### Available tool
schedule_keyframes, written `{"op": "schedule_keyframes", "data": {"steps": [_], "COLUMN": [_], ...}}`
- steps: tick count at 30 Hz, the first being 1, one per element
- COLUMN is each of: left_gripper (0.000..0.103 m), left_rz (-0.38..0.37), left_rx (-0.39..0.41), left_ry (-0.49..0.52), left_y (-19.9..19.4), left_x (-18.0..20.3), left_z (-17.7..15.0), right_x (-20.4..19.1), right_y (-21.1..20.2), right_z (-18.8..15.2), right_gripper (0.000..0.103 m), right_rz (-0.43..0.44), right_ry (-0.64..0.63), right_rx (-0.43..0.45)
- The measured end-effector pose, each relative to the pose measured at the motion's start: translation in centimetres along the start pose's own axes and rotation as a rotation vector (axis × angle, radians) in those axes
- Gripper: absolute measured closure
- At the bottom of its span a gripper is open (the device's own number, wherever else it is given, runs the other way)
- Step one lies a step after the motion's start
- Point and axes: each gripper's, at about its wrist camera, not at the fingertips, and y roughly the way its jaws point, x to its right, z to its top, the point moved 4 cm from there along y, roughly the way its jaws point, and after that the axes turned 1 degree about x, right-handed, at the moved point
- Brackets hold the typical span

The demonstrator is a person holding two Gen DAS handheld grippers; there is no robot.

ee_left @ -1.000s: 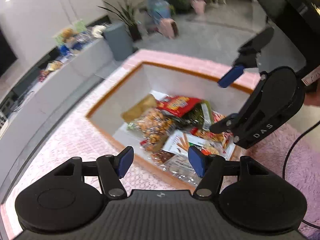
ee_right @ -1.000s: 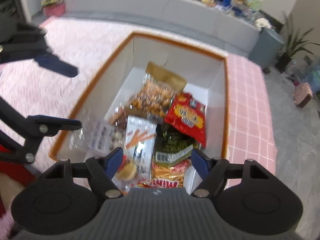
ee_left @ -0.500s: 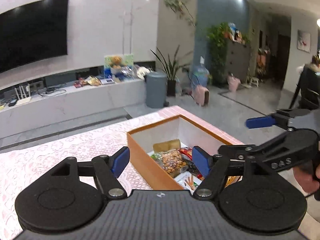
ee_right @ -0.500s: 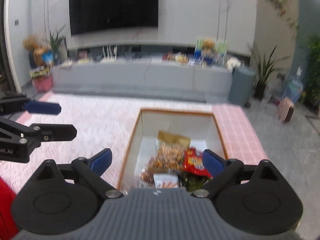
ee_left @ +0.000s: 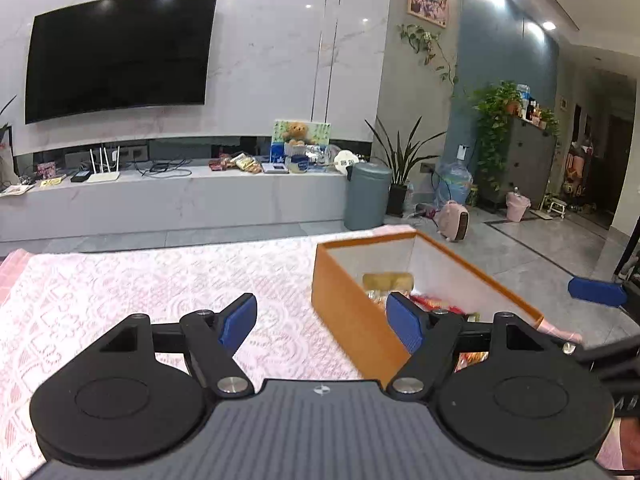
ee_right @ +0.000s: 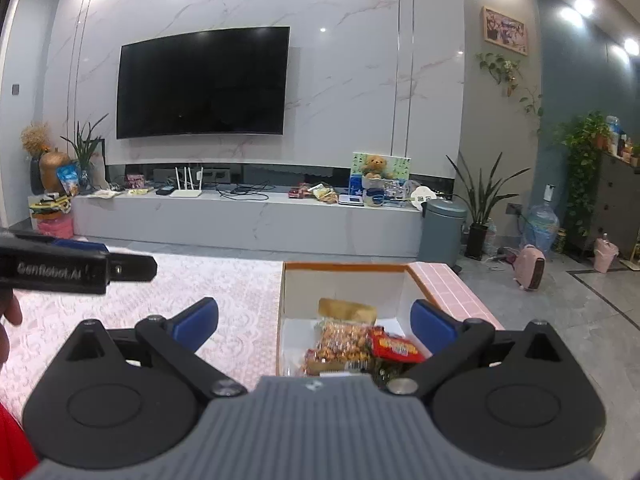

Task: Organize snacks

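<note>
Snacks fill the orange box (ee_right: 344, 276) on the pink lace tablecloth (ee_left: 160, 280): a tan packet (ee_right: 347, 310) at the back, a nut bag (ee_right: 340, 346), a red packet (ee_right: 396, 349), perhaps green wrapping beneath. Left gripper (ee_left: 320, 320) and right gripper (ee_right: 316, 322) are both opening wide, jaws empty, touching nothing.

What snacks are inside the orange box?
Inside the orange box lie a tan packet at the back, a clear bag of golden-brown snacks and a red packet. The right gripper's body hides the near end.
</note>
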Motion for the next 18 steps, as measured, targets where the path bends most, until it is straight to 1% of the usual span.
{"op": "schedule_keyframes", "data": {"steps": [3,6,9,12,15,17,18], "left_gripper": [0.016,0.016,0.016,0.016,0.016,0.017,0.017], "left_rz": [-0.001,0.01,0.019,0.018,0.015,0.003,0.009], "left_rx": [-0.016,0.005,0.003,-0.033,-0.051,-0.085,-0.108], "left_ry": [0.001,0.001,0.041,0.05,0.061,0.075,0.077], "left_y": [0.1,-0.1,-0.1,0.5,1.0,1.4,1.6], "left_x": [-0.2,-0.1,0.5,1.0,1.4,1.6,1.7], "left_z": [-1.1,-2.0,-2.8,-3.3,-3.7,-4.1,-4.4], "right_x": [-0.8,-0.9,-0.7,-0.7,-0.6,-0.5,-0.4], "right_y": [0.4,1.0,1.5,1.7,1.8,2.2,2.3], "right_z": [-1.4,-2.4,-3.0,-3.7,-4.4,-4.6,-4.8], "right_gripper": [0.003,0.003,0.003,0.003,0.003,0.003,0.003], "right_rz": [-0.002,0.006,0.01,0.004,-0.004,-0.008,-0.014], "right_ry": [-0.019,0.018,0.051,0.06,0.062,0.057,0.051], "right_rx": [-0.059,-0.103,-0.135,-0.151,-0.16,-0.176,-0.185]}}
